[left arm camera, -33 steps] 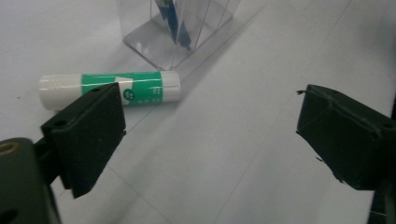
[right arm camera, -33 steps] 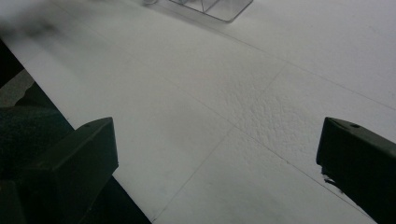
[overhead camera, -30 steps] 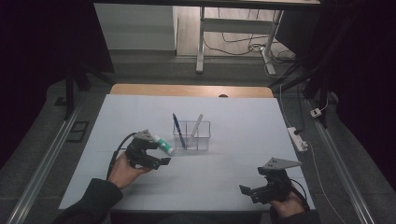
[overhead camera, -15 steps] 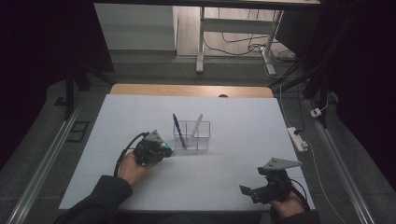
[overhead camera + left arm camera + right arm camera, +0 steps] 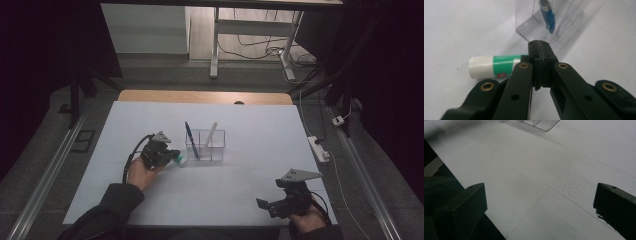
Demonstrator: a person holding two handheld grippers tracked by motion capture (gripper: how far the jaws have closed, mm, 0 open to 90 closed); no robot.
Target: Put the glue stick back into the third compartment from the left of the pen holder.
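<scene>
White paper covers the table (image 5: 240, 200), and a green-and-white glue stick (image 5: 495, 66) is seen lying on its side there, just beside the clear plastic organizer (image 5: 206, 146). The left gripper (image 5: 539, 43) has just been closing; its jaws are now pressed together with nothing between them, their tips passing over one end of the stick, which lies behind them and stretches off to the left in the left gripper view. Whether the tips touch the tube cannot be settled from this angle. A blue pen (image 5: 547, 16) is stood slanted in the nearest compartment of the organizer, and a pale pen (image 5: 209, 137) leans in the one next to it. The right gripper (image 5: 280, 202) is held near the table's front right corner, well apart from the organizer, its jaws spread wide over bare paper. Broad open surface is left between the two grippers, and more beyond the organizer toward the far wooden edge (image 5: 205, 96).
</scene>
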